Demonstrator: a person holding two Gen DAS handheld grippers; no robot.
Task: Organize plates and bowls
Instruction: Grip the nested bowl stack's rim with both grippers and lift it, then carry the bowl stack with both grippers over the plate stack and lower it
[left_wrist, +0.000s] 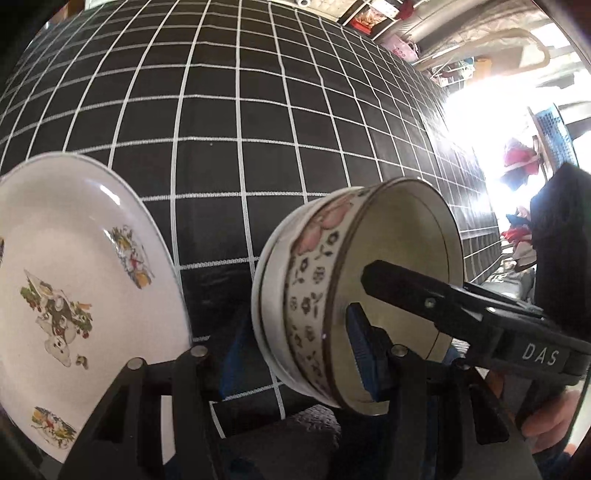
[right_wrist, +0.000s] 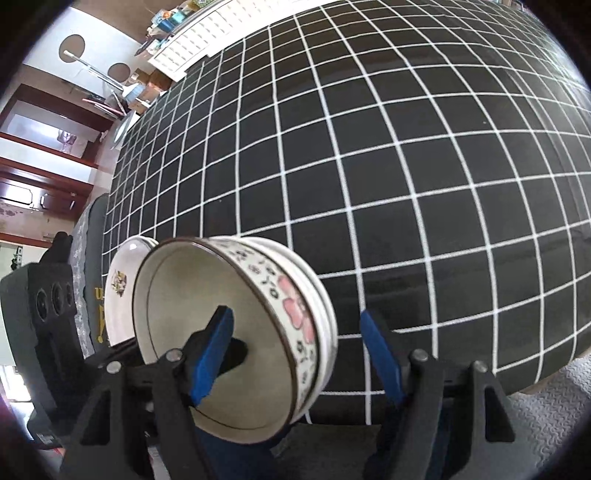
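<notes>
The left gripper (left_wrist: 295, 332) is clamped on the wall of the floral bowl (left_wrist: 317, 266), one blue pad inside and the other behind its base, holding it tipped on its side above the near table edge. The right gripper (right_wrist: 295, 317) straddles the same bowl, unclenched, its outer finger clear. A white printed plate (left_wrist: 74, 258) is just left; the black checked tablecloth (left_wrist: 295, 110) stretches beyond.

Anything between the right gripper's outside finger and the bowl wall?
Nothing. The right wrist view shows only checked cloth between the right gripper's outside finger and the flowered bowl; they stand apart.
</notes>
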